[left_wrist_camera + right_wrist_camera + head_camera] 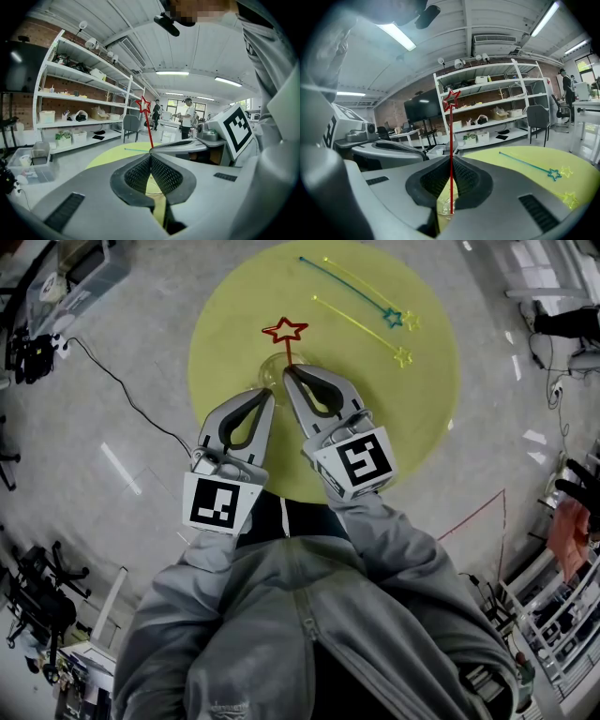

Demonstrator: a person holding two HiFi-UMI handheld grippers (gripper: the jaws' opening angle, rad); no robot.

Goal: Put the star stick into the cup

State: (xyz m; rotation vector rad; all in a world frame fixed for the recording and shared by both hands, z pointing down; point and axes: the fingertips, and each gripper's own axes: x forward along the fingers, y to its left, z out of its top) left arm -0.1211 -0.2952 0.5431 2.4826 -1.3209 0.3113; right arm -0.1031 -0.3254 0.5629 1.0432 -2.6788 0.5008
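Note:
A red star stick (284, 331) stands upright with my right gripper (290, 371) shut on its thin shaft. In the right gripper view the stick (451, 140) runs straight down between the jaws, and its lower end sits inside the clear cup (446, 206). The cup (270, 369) stands on the round yellow table (394, 418), mostly hidden under both grippers. My left gripper (268, 393) is shut, its tips meeting at the cup's near rim. Through the left jaws (151, 157) part of the cup (152, 187) shows below, and the red star (144, 105) rises just beyond them.
A blue star stick (347, 287) and two yellow star sticks (361, 326) lie on the table's far right part. A black cable (131, 399) runs across the floor at the left. White shelving (84, 98) stands far off.

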